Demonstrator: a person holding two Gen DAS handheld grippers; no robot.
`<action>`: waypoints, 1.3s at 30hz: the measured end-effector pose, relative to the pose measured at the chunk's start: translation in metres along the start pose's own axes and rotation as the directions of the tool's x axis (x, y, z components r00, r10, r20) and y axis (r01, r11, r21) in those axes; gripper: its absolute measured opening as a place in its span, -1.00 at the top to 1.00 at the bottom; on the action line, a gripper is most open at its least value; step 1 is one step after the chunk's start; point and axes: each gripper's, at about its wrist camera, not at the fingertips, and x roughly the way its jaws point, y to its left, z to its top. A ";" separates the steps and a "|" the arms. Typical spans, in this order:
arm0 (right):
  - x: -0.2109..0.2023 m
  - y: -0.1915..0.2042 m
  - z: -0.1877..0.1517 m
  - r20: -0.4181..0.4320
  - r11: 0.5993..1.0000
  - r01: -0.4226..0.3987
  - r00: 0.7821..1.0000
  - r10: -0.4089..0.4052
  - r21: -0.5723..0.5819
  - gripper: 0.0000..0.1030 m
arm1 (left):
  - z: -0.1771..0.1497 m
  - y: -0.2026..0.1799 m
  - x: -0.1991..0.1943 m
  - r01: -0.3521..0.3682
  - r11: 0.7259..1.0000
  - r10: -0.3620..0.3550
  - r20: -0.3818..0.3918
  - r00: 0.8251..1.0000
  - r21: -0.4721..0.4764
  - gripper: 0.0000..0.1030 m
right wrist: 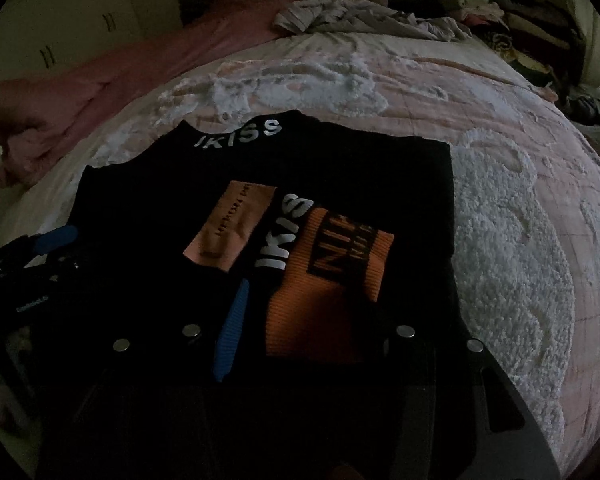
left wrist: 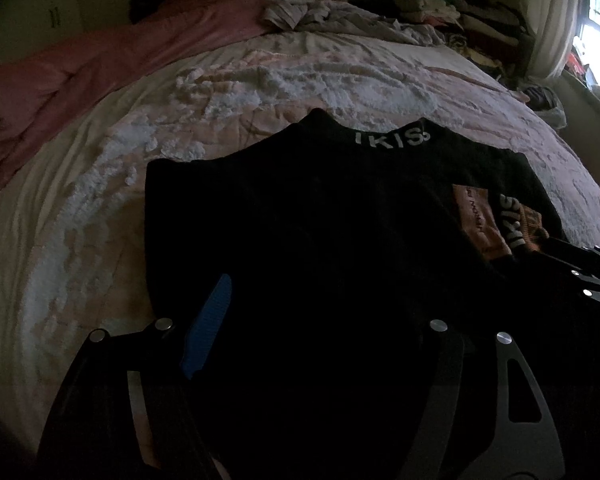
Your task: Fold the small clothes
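Black knit top (right wrist: pixel 340 168), orange ribbed cuff (right wrist: pixel 324 280), flat on tufted bedspread (right wrist: pixel 520 240). Left gripper (left wrist: pixel 320 320), right gripper (right wrist: pixel 312 320): jaws parted over top, grip unclear.

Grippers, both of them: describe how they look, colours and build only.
The left gripper and right gripper match: black angular frames with flat plate arms, cut-out slots and round silver bolt heads. Each shows one ribbed blue finger pad; the opposite pad is lost in the dark. No cables, sleeves or hands are clearly visible.

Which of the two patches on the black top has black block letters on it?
The bright orange ribbed patch, right of the white lettering. The pale peach patch to its left has only one thin line of small print.
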 end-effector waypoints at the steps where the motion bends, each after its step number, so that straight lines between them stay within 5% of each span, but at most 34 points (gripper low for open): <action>1: 0.000 -0.001 0.000 -0.001 1.000 -0.001 1.000 0.001 0.004 0.04 | 0.000 0.000 0.000 0.000 1.000 0.000 0.000 1.000 0.001 -0.25; 11: -0.002 -0.001 0.001 0.005 1.000 0.003 1.000 -0.003 0.004 -0.05 | 0.000 0.000 0.000 0.001 1.000 -0.001 -0.001 1.000 -0.001 -0.25; 25: -0.026 0.009 0.006 0.079 0.999 0.001 0.997 0.001 -0.034 -0.42 | 0.005 0.002 -0.020 0.016 1.000 -0.016 0.034 0.999 -0.008 -0.25; 31: -0.032 0.011 0.007 0.101 0.999 0.014 0.995 -0.011 -0.030 -0.77 | 0.006 0.003 -0.028 0.014 1.000 -0.014 0.047 0.999 -0.013 -0.38; 39: -0.046 0.007 0.009 0.158 1.000 0.020 0.987 -0.019 -0.005 -0.86 | 0.006 0.002 -0.040 0.018 1.000 -0.017 0.070 0.997 -0.012 -0.47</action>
